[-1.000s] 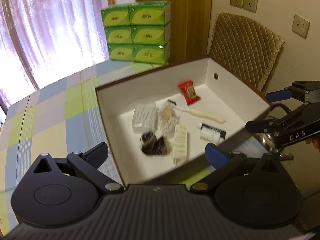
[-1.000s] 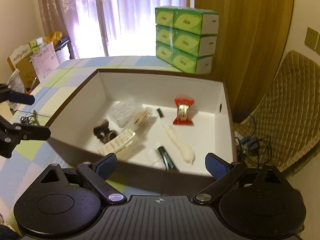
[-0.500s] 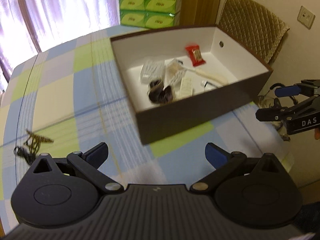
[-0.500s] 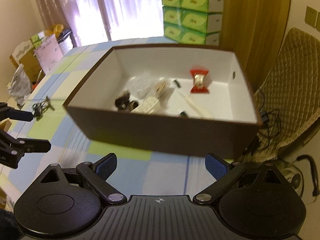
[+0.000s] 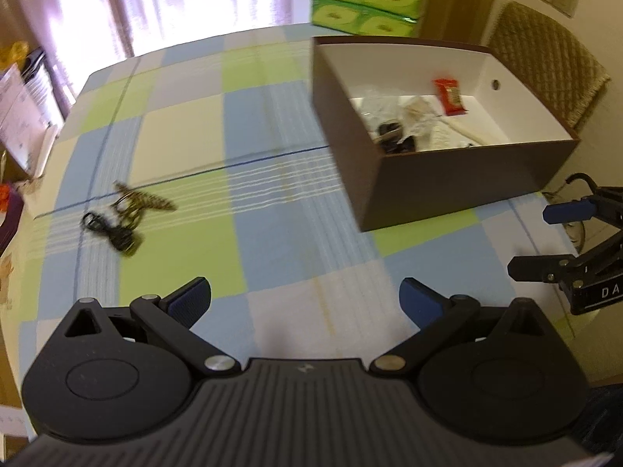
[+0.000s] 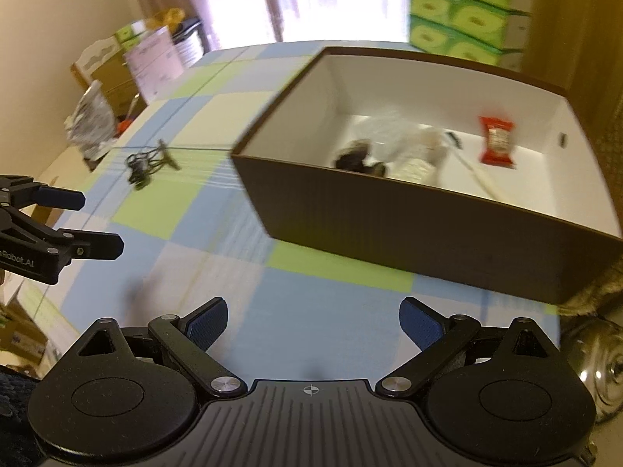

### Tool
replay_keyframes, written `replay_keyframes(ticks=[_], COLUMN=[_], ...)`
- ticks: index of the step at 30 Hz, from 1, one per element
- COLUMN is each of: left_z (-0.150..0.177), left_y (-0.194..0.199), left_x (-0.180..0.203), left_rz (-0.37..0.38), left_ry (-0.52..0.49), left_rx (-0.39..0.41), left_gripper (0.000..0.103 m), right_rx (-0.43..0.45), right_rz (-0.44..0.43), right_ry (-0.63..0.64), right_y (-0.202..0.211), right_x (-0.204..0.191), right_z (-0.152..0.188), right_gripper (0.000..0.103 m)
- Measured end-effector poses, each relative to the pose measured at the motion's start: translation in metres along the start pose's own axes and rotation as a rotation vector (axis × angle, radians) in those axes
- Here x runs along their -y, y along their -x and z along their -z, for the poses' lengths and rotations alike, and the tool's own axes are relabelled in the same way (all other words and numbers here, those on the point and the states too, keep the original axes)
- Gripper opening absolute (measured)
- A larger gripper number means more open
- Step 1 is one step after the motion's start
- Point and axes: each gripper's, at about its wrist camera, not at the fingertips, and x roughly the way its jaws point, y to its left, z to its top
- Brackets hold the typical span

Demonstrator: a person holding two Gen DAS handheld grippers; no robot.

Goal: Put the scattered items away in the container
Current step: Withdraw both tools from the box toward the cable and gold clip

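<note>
Both empty grippers, left (image 5: 305, 297) and right (image 6: 313, 321), gape wide; a tangled dark keychain bundle (image 5: 124, 216) at ten o'clock awaits the brown white-lined cardboard box (image 5: 447, 179).

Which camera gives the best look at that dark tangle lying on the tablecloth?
The left wrist view: the tangle lies nearer and larger there, though blurred. The right wrist view shows it smaller, farther off.

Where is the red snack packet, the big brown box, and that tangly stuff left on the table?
red snack packet (image 5: 449, 96), left wrist view, middle of the wrapper.
brown box (image 5: 459, 185), left wrist view, near outer wall.
tangled cord and clip pile (image 5: 124, 218), left wrist view, centre of the tangle.
</note>
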Motion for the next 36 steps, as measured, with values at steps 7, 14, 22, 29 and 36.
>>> replay_keyframes(ticks=[7,14,22,29,36], left_z=[0.012,0.021,0.022,0.022,0.02], left_y=[0.007,0.009,0.004,-0.003,-0.014], left_x=[-0.041,-0.08,-0.12,-0.146,-0.172], left_rz=[-0.04,-0.064,-0.093,-0.096,-0.104], left_ry=[0.055,0.099,0.132,0.135,0.141], left_rx=[-0.018,-0.026,-0.031,-0.038,-0.048], left_gripper=[0.102,0.102,0.102,0.102,0.102], right_rx=[-0.016,-0.028,-0.023,-0.026,-0.017], right_rz=[-0.038,-0.061,-0.073,-0.081,-0.081], right_ry=[0.036,0.067,0.123,0.14,0.139], right_y=[-0.022,-0.045,-0.072,-0.099,-0.121], right_x=[-0.036,-0.072,-0.11,-0.136,-0.155], right_z=[-0.011,-0.024,-0.041,-0.054,-0.066], right_gripper=[0.1,0.1,0.1,0.1,0.1])
